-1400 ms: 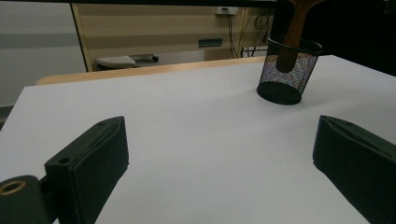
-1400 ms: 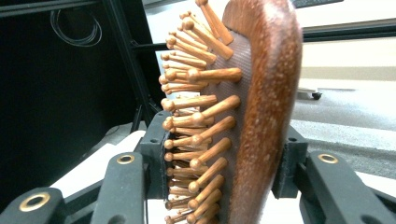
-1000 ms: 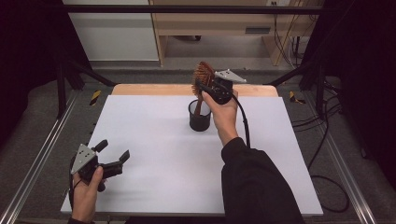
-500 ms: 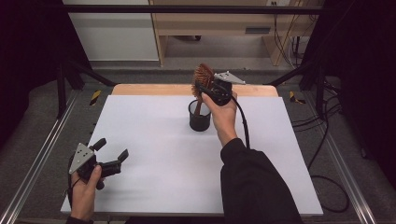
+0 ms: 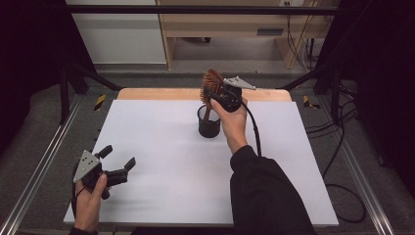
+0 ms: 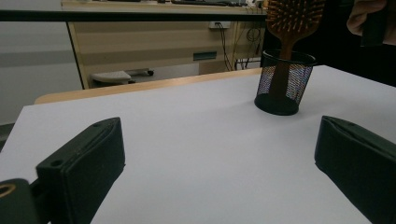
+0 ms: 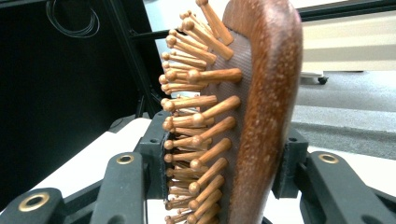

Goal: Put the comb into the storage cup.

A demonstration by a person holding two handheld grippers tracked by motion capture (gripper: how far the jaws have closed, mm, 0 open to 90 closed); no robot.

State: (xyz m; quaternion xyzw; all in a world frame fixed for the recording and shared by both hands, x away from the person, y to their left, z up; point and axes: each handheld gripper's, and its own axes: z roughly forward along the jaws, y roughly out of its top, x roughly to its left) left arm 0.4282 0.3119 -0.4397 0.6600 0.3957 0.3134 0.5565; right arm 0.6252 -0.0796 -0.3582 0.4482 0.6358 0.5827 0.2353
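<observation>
A wooden paddle hairbrush [image 5: 211, 82] stands upright with its handle down inside a black mesh cup [image 5: 209, 123] near the table's far edge. My right gripper [image 5: 213, 94] is shut on the brush head; in the right gripper view the brush [image 7: 252, 112] sits between the two jaws, bristles facing left. Near the table's front left corner my left gripper [image 5: 117, 159] is open with nothing in it. Its view looks across the mat between its wide-apart jaws [image 6: 219, 158] to the cup [image 6: 280, 86] and brush [image 6: 292, 21].
A white mat [image 5: 161, 161] covers the table, with a wooden strip [image 5: 156, 94] showing along the far edge. Metal rails [image 5: 39, 166] run along both sides. A cable [image 5: 255, 132] trails from the right gripper over the forearm.
</observation>
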